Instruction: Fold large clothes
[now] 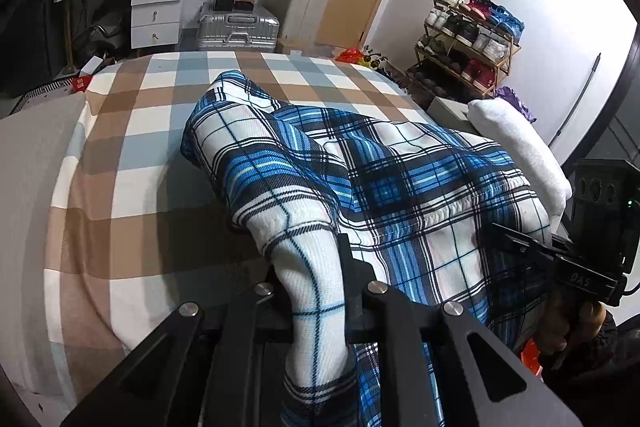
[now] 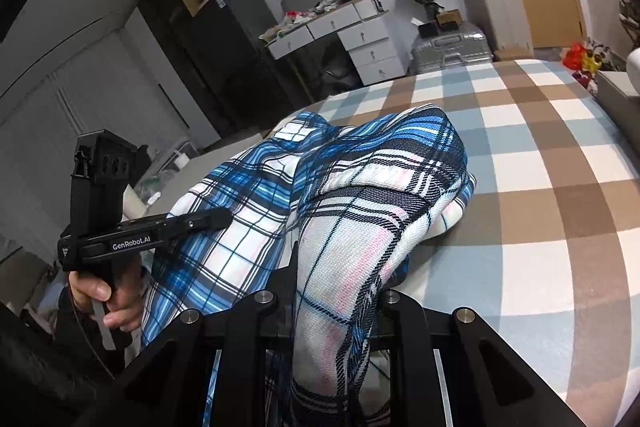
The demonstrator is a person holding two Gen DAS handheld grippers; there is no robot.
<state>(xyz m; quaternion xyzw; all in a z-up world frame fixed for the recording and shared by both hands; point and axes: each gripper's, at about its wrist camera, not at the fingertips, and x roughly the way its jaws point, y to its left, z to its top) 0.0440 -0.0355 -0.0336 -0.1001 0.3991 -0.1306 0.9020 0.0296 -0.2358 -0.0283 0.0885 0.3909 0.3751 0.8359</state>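
Both grippers pinch one edge of the blue-and-white plaid knit garment (image 1: 400, 167), which drapes onto the brown, blue and white checked bedspread (image 1: 132, 163). Left gripper (image 1: 320, 267) and right gripper (image 2: 340, 267) are clamped nearly closed on bunched cloth. Advisable: keep the edge taut and level.

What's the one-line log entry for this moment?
left gripper: shut on plaid garment | right gripper: shut on plaid garment | garment: bunched, lifted over checked bed

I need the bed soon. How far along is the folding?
Early. Done: the plaid garment is gripped. In hand: the left tool and right tool each pinch a bunch of it above the checked bedcover. Left: it's still rumpled, no neat fold showing.
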